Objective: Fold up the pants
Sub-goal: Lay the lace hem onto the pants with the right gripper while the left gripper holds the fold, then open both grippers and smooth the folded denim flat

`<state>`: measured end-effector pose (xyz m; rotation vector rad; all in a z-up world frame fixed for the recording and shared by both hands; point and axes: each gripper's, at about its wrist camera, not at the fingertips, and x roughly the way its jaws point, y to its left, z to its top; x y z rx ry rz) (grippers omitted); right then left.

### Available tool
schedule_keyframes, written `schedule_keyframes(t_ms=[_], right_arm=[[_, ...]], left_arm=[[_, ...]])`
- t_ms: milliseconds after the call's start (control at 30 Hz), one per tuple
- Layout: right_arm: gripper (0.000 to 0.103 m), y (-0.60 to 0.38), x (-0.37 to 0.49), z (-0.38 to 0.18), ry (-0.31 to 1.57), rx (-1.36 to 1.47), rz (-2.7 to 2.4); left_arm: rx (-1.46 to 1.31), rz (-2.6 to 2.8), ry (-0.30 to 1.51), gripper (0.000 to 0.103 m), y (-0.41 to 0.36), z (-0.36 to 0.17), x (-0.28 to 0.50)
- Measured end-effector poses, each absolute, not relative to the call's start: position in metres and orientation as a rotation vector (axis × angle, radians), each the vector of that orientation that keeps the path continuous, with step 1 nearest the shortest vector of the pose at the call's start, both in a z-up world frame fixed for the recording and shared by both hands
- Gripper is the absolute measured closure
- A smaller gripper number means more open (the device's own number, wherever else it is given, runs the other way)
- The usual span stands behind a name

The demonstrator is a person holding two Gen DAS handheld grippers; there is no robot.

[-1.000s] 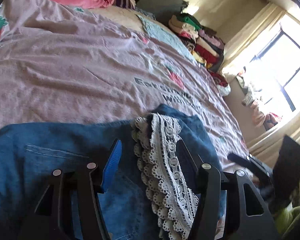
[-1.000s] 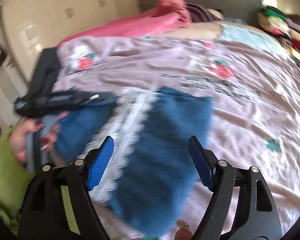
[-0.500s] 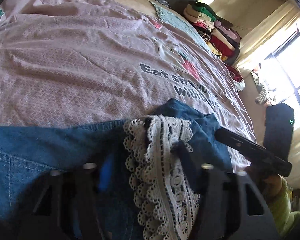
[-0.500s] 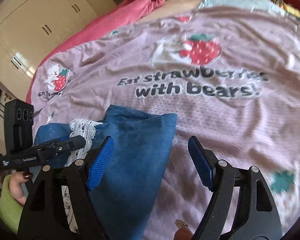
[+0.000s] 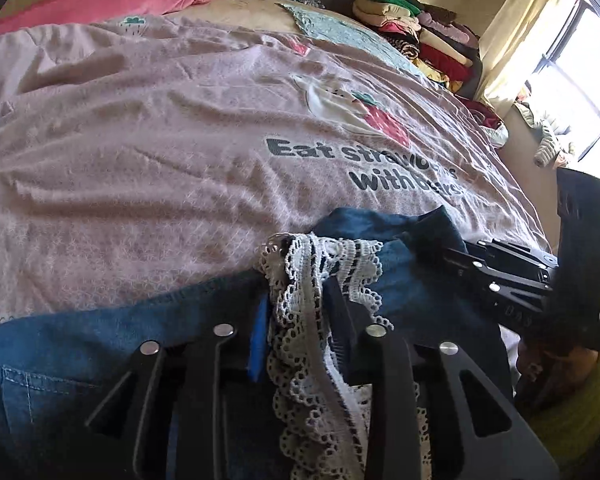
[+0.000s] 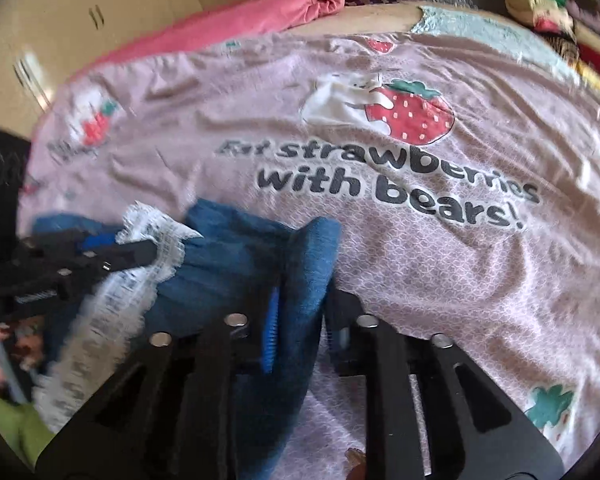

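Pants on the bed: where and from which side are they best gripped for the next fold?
At the hem end of the pants, one grip on the lace trim and one on the plain denim corner, coming from the near bed edge; both edges lie bunched there, where the left gripper and right gripper already pinch.

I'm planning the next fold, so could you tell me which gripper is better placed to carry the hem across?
Probably both together: the left gripper pinches the lace trim, the right gripper the denim corner.
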<state>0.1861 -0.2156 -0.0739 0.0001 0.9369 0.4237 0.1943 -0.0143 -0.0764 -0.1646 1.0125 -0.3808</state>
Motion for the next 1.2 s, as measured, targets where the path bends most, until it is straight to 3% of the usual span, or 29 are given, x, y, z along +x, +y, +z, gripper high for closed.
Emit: schedule_keyframes(t_ms=[167, 300, 567, 767, 800, 867, 900, 1000, 1200], right_arm=[[0.065, -0.224, 0.160, -0.052, 0.865, -0.019, 0.391], [0.054, -0.225, 0.129, -0.041, 0.846, -0.034, 0.401], [0.042, -0.213, 0.084, -0.035, 0.846, -0.094, 0.407], [0.042, -0.202, 0.052, -0.040, 0.865, -0.102, 0.457], [0.044, -0.201, 0.046, -0.043, 0.876, -0.088, 0.463], [0.062, -0.199, 0.038, -0.046, 0.892, -0.082, 0.489], [0.064, -0.197, 0.034, -0.047, 0.897, -0.087, 0.492], [0.069, -0.190, 0.024, -0.054, 0.932, -0.084, 0.536], [0.072, -0.188, 0.024, -0.075, 1.008, -0.104, 0.522]], left_arm=[[-0.089, -0.357, 0.965, 0.064, -0.009, -0.056, 0.178], [-0.078, -0.357, 0.965, 0.049, -0.001, -0.044, 0.157], [-0.084, -0.414, 0.983, 0.046, 0.006, -0.044, 0.106], [-0.027, -0.452, 0.985, 0.048, -0.004, -0.045, 0.065], [-0.012, -0.455, 0.984, 0.049, -0.006, -0.046, 0.060], [0.039, -0.459, 0.984, 0.058, -0.012, -0.047, 0.051], [0.065, -0.461, 0.991, 0.062, -0.015, -0.050, 0.047], [0.153, -0.426, 1.037, 0.062, -0.021, -0.066, 0.041], [0.077, -0.428, 1.057, 0.060, -0.007, -0.077, 0.040]])
